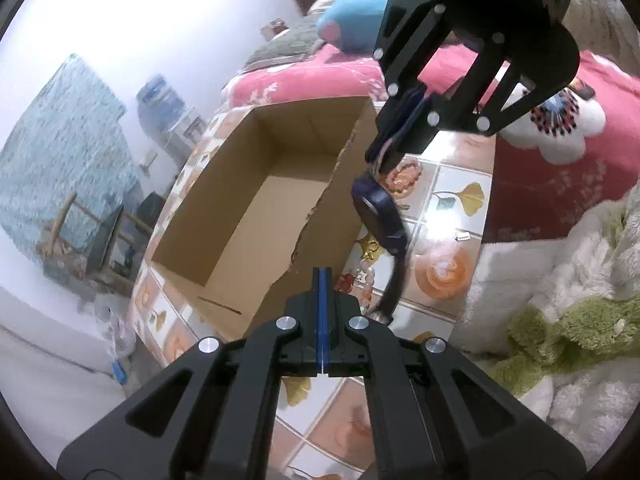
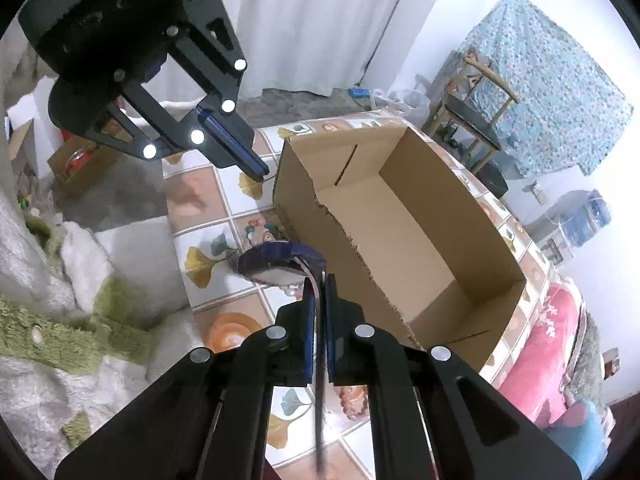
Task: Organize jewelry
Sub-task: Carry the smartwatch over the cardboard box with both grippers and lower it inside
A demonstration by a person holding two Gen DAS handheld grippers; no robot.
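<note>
My right gripper is shut on the strap of a dark blue wristwatch; the watch hangs from it above the tiled table, just beside the torn wall of an open cardboard box. The box is empty. My left gripper is shut with nothing in it, low over the table by the box's near corner, and it shows in the right wrist view. A beaded bracelet and a gold piece lie on the table under the watch.
The table has a flower-and-leaf tile pattern. A pink floral bedspread lies beyond it. White and green fluffy bedding lies to the right. A chair stands past the box.
</note>
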